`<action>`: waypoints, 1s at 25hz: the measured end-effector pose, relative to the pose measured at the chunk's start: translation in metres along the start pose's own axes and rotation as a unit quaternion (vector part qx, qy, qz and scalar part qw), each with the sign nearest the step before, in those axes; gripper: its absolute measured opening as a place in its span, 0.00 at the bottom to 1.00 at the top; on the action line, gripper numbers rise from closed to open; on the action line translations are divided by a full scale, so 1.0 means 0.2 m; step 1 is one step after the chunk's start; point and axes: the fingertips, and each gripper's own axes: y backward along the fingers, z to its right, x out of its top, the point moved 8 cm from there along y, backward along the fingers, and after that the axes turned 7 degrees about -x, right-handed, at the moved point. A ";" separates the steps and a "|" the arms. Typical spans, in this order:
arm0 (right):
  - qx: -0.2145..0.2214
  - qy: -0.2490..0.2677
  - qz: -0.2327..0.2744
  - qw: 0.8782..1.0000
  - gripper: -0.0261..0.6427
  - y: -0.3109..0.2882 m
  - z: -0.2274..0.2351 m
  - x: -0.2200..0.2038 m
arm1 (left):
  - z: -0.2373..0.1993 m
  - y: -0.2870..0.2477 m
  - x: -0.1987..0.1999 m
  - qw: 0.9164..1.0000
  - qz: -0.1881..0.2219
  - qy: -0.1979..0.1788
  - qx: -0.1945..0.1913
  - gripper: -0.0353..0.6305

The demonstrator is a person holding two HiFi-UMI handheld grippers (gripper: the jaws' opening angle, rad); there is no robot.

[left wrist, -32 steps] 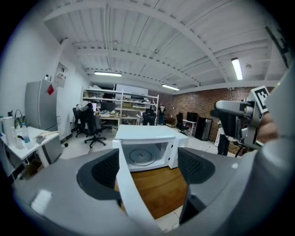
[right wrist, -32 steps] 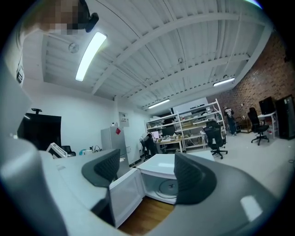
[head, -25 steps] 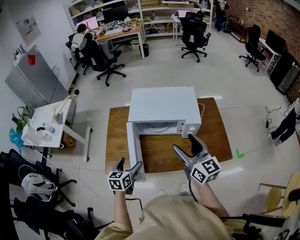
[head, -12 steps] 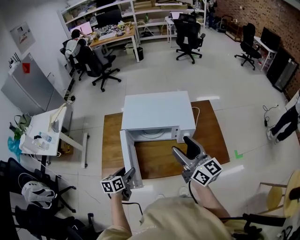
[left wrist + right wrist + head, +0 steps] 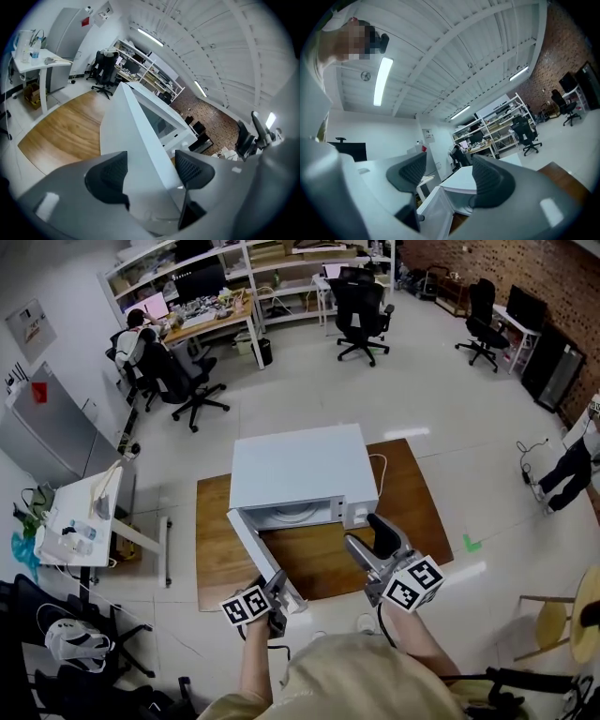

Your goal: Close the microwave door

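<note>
The white microwave (image 5: 295, 465) stands on a wooden board (image 5: 412, 502), and its door (image 5: 258, 554) hangs out toward me, swung partway in. My left gripper (image 5: 275, 589) is at the door's free end, on its outer side. In the left gripper view the door (image 5: 126, 126) runs away from the left gripper (image 5: 149, 171) and shows in the narrow gap; the jaws have just been opening a little. I cannot tell whether the edge is between the pads or just beyond them. My right gripper (image 5: 373, 538) hovers shut and empty before the oven's right side, tilted up toward the microwave (image 5: 473, 180).
A small white table (image 5: 80, 517) and a grey cabinet (image 5: 47, 418) stand at the left. Office chairs (image 5: 356, 306) and a desk with a seated person (image 5: 141, 334) are at the back. Another person (image 5: 572, 465) stands at the right edge.
My left gripper has moved right to the door's free end and rolled, its fingers now closer together. The door has swung partway toward the oven. The right gripper has hardly shifted.
</note>
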 end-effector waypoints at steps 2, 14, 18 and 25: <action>-0.013 0.005 0.011 1.000 0.48 0.01 0.00 0.02 | 0.02 -0.03 0.02 1.000 -0.010 0.009 0.018 0.53; -0.102 0.017 0.038 0.994 0.48 0.19 0.10 0.16 | 0.09 -0.36 0.09 0.995 0.072 0.050 0.038 0.71; -0.114 0.015 0.041 0.993 0.48 0.22 0.14 0.20 | 0.13 -0.46 0.09 0.989 0.120 0.069 0.060 0.72; -0.118 0.023 0.043 0.992 0.48 0.24 0.13 0.26 | 0.10 -0.60 0.12 0.980 0.165 0.099 0.054 0.81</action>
